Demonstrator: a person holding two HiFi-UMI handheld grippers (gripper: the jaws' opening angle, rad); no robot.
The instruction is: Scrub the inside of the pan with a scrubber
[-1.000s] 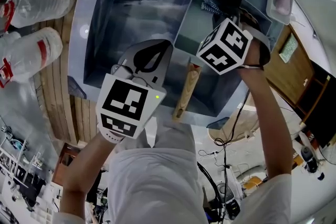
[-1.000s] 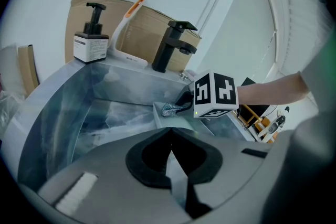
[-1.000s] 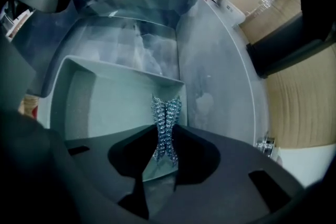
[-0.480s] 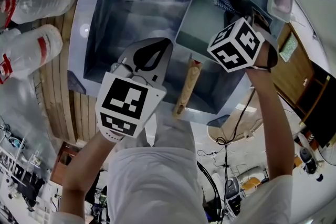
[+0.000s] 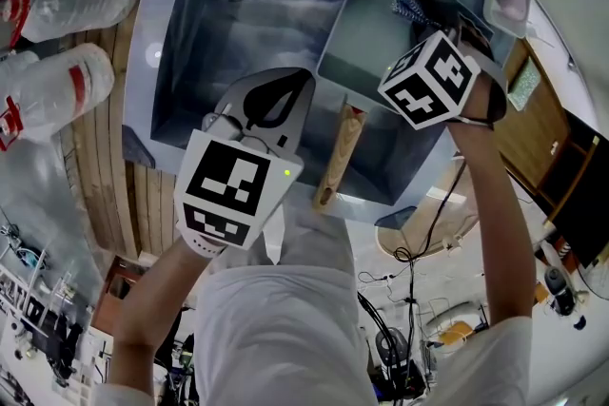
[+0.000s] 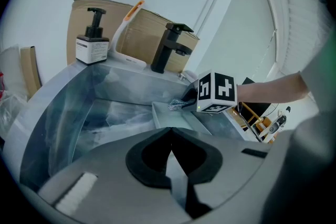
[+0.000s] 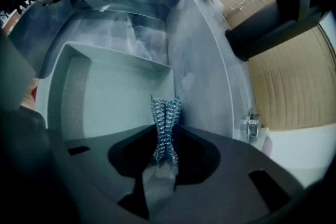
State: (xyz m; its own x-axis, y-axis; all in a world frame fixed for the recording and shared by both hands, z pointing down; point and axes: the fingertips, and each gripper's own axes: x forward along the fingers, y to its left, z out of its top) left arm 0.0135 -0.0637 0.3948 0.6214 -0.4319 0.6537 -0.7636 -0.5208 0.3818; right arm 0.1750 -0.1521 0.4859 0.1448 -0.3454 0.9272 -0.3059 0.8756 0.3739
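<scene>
Scrubber (image 7: 164, 123) beside pan (image 7: 105, 107) wall, interior open

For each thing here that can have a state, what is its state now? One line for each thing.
left gripper: shut, nothing between its jaws
right gripper: shut on the scrubber
scrubber: pinched, sticking out over the pan's inside
pan: in the sink, open side up, nothing lying in it
faucet: no water running
soap dispenser: upright

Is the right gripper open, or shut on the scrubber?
Shut on the scrubber: the right gripper has its jaws pressed on the mesh from both sides.
</scene>
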